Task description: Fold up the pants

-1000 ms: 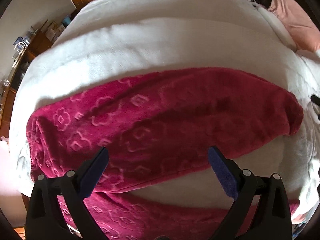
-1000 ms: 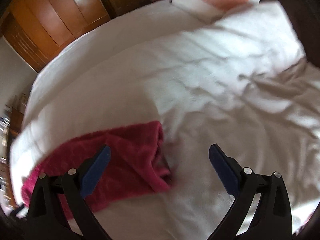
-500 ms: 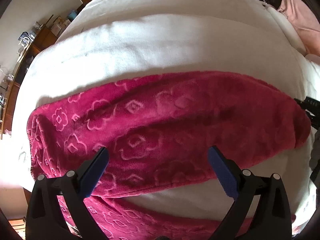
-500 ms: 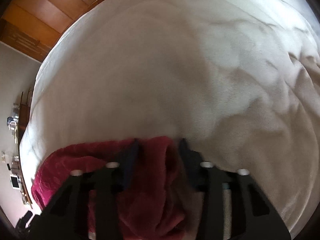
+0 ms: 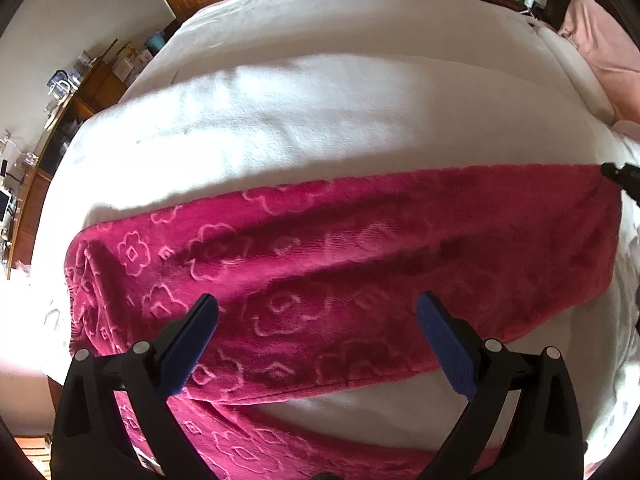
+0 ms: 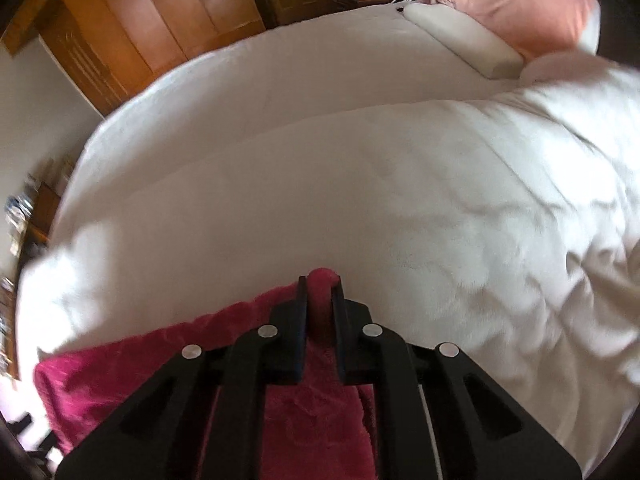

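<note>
Crimson fleece pants [image 5: 360,248] with an embossed flower pattern lie across a white bed [image 5: 320,120], one leg stretched left to right, the other leg running below it at the near edge. My left gripper [image 5: 316,320] is open and empty, hovering over the upper leg. My right gripper [image 6: 320,296] is shut on the far end of that leg [image 6: 320,280] and holds it up; its tip shows at the right edge of the left wrist view [image 5: 622,176].
A pink pillow [image 6: 512,4] and a white bolster [image 6: 460,40] lie at the head of the bed. A wooden wardrobe [image 6: 152,28] stands behind. A cluttered wooden sideboard [image 5: 48,128] runs along the left wall. The white cover [image 6: 520,220] is rumpled on the right.
My right gripper went from open beside the leg end to shut on it and has lifted and pulled it. The leg is drawn out longer and flatter. My left gripper stays open.
</note>
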Available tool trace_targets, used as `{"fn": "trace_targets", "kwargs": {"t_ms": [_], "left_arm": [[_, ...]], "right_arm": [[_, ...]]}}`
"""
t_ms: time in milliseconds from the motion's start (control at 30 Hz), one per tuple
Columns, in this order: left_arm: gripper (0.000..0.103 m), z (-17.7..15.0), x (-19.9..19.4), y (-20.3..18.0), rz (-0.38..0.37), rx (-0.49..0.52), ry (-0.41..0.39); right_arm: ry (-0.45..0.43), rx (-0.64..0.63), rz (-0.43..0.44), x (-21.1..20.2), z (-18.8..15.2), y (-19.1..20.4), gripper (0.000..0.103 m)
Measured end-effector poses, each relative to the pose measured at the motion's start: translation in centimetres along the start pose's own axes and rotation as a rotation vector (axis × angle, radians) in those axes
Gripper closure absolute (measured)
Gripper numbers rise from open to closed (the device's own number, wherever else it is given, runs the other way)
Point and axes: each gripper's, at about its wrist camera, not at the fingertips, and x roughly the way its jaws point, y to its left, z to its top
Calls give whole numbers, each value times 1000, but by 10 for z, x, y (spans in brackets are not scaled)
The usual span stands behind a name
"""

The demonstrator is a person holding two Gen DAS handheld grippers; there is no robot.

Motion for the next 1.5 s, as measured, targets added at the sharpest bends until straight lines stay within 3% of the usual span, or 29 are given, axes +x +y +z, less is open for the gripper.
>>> {"fn": "trace_targets", "kwargs": {"t_ms": [200,267,333,400,867,1067,1233,1500], "left_arm": [[5,0,-5,9,17,-20,-12],[5,-1,-6,12,24,-27,-16],[5,0,-8,15,28,-36,-18],[5,0,-9,16,30,-42,-21],[5,-9,-31,24,35,-45,-76],[5,-23,-32,45,32,-66,-86],[5,-31,-26,78,33,-78,-93],[5,-44,5,195,63,-153,-77]], "right_arm": [[35,-80,-86,38,-8,5,92],[25,-98,-91,38,-8,9,85],[15,-116,-122,35,-11,11,64],[-15,-118,-142,24,-13,10,57],[-110,-158,-180,-40,-64,37,50],[-65,-207,-127,-45,-108,83,49],[-8,-286,-52,-44,-151,154,49],[48,-358,34,-33,-204,286,43]]}}
